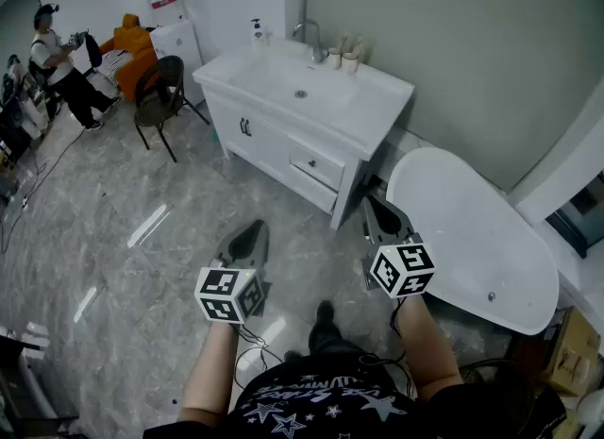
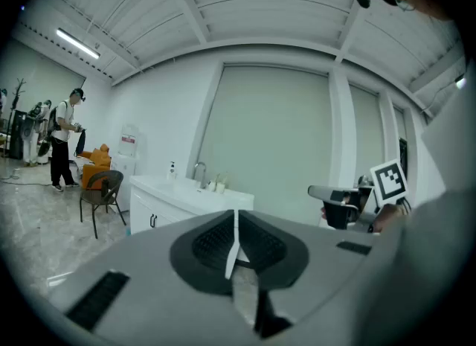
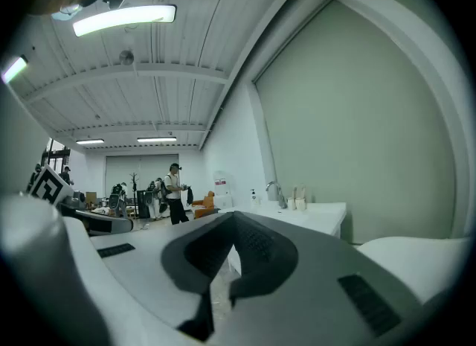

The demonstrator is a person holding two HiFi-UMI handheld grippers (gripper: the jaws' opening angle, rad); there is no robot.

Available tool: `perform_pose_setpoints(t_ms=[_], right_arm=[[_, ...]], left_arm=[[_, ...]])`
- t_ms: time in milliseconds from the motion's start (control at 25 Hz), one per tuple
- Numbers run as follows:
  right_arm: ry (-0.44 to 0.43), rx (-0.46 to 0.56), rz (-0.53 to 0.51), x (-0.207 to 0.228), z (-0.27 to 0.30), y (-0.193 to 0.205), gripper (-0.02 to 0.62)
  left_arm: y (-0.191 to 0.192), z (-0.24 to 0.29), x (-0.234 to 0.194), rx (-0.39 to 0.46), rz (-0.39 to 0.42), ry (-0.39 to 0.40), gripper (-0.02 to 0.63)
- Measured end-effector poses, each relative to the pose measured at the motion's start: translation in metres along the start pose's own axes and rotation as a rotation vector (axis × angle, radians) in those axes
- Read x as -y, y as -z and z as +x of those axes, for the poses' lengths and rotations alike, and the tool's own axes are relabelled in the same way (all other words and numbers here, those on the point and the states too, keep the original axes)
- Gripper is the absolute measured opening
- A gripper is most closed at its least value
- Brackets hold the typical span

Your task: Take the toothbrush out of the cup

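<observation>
Left gripper shut, empty, over grey marbled floor. Well ahead, at back edge of white worktop, right of tap: two small pale cups, toothbrush barely discernible. Probably light, stiff, slick plastic; best pinched high on handle. Right gripper shut, empty, beside glossy oval tub.

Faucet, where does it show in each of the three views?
Head view: faucet, top centre, on the vanity.
Left gripper view: faucet just left of centre.
Right gripper view: faucet just right of centre.
Shared landmark: cups just right of it.
</observation>
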State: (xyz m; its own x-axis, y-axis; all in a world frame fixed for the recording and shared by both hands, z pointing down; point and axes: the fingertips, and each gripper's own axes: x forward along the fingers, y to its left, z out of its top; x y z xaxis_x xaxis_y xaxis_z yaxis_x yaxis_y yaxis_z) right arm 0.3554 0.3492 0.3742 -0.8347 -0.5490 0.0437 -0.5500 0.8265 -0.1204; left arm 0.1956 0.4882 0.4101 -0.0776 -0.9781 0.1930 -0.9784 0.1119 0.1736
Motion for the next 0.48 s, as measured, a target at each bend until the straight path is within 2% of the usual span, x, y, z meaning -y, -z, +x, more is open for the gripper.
perform_pose_setpoints(t_ms=[480], right_arm=[[0.018, -0.021, 0.023, 0.005, -0.004, 0.023, 0.012]], left_arm=[[0.025, -0.008, 0.001, -0.038, -0.043, -0.015, 0.029]])
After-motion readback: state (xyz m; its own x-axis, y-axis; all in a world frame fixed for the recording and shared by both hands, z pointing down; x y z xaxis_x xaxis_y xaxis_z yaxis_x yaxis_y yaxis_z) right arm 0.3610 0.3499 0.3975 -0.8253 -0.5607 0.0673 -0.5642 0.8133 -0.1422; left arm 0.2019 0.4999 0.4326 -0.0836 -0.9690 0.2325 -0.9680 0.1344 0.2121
